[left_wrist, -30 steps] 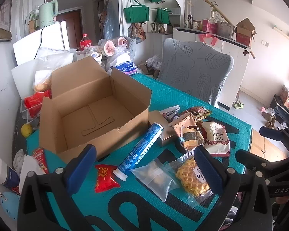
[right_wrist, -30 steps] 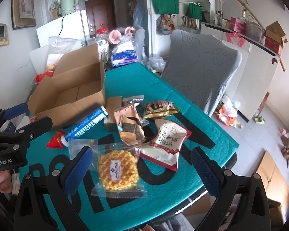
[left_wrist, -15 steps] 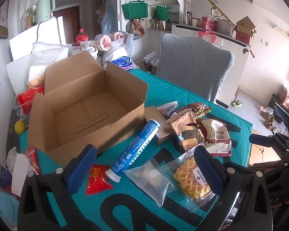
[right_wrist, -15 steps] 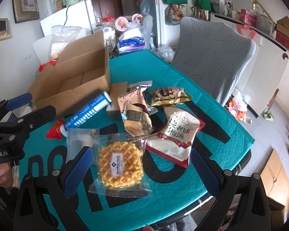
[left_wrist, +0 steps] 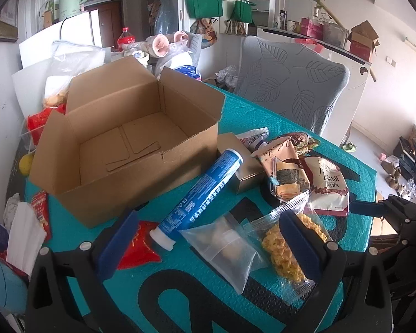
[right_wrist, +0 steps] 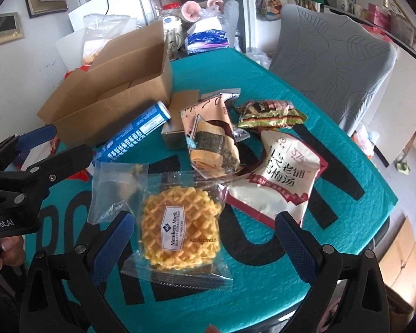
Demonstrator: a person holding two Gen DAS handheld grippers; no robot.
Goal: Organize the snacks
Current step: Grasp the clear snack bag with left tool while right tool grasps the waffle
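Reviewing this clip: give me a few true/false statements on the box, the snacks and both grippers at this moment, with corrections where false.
1. The cardboard box holds no snacks. True.
2. The right gripper is shut on the waffle packet. False: its jaws stand wide open on either side of the packet, holding nothing.
3. The blue tube lies on the table with its far end resting against the small tan carton. True.
4. The left gripper holds the clear bag. False: it is open and the bag lies on the table.
5. The white pouch sits inside the box. False: it lies on the teal table cover.
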